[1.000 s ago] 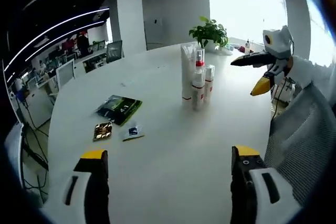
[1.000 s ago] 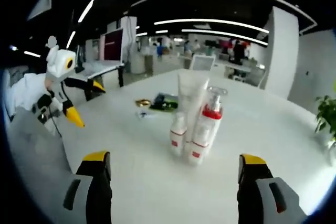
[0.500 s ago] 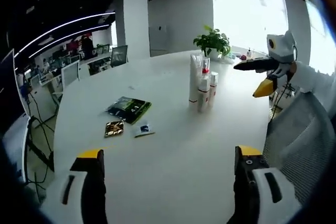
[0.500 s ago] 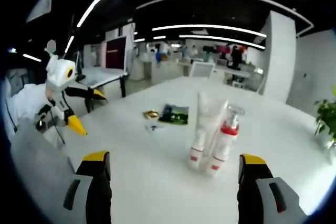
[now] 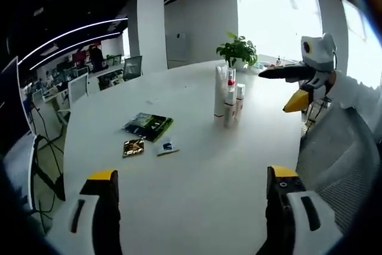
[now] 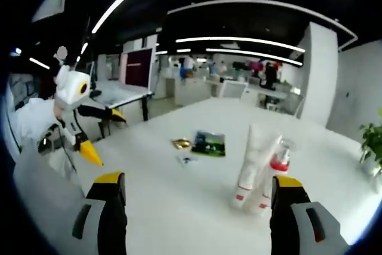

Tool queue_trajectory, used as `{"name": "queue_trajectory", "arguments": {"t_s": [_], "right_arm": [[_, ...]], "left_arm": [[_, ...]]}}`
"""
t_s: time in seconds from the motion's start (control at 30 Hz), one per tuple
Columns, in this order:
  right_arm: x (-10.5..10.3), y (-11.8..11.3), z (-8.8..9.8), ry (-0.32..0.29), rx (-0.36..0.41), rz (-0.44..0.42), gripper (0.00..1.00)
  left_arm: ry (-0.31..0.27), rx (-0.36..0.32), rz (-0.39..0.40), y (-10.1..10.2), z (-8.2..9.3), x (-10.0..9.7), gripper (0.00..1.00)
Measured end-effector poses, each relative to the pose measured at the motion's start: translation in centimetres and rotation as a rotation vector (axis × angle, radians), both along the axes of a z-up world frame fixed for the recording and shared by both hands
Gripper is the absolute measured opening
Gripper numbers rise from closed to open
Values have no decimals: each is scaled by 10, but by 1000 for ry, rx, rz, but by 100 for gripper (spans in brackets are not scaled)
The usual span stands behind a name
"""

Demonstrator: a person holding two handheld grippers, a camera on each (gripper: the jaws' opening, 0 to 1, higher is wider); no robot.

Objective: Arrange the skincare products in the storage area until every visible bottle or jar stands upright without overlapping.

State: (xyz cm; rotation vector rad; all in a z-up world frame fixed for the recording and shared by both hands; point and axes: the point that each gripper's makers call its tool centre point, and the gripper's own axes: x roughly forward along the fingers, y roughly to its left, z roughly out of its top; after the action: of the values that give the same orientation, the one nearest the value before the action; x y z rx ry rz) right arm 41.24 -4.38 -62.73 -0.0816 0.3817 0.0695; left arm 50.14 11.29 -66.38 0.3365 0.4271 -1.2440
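On the white tabletop [image 5: 197, 165], going left to right in the left gripper view, lie a small gold packet [image 5: 132, 146], a dark green pouch [image 5: 148, 125] and a small white sachet [image 5: 167, 147], all flat and well apart from the skincare cluster [image 5: 227, 97]. That cluster stands upright near the far middle of the tabletop: a tall white tube, a pump bottle with a red collar and smaller white bottles, packed touching or nearly so. A potted plant [image 5: 237, 49] sits behind it at the far edge.

The left gripper [image 5: 190, 177] has its jaws spread wide and empty, held back from everything. The right gripper [image 6: 198, 183] is likewise spread and empty, with the tube [image 6: 253, 162] and pump bottle [image 6: 274, 174] sitting just ahead of its right jaw.

The risk lies in that tight packing. A jaw pushed in to separate one bottle would likely nudge its neighbours, and the tall tube, standing on its narrow cap, looks the likeliest to topple and take the others with it. Whether the bottles actually overlap is hard to judge from these angles.
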Motion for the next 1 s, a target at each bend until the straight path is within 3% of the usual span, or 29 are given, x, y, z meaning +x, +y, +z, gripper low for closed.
{"name": "queue_trajectory", "arguments": {"t_s": [0.33,0.53,0.77,0.9,1.0], "right_arm": [[25,24,-2,13,4,77,100],[45,30,-17,55,21,107,100],[71,24,-25,46,-2,80,99],[81,21,-30,40,-5,54,90],[89,19,-35,44,-13,44,90]], "left_arm": [[29,-27,4,3,0,-2,99],[34,-48,32,7,3,0,99],[34,-36,45,11,1,2,99],[34,-29,40,10,-2,7,99],[41,-15,40,9,-5,8,99]]}}
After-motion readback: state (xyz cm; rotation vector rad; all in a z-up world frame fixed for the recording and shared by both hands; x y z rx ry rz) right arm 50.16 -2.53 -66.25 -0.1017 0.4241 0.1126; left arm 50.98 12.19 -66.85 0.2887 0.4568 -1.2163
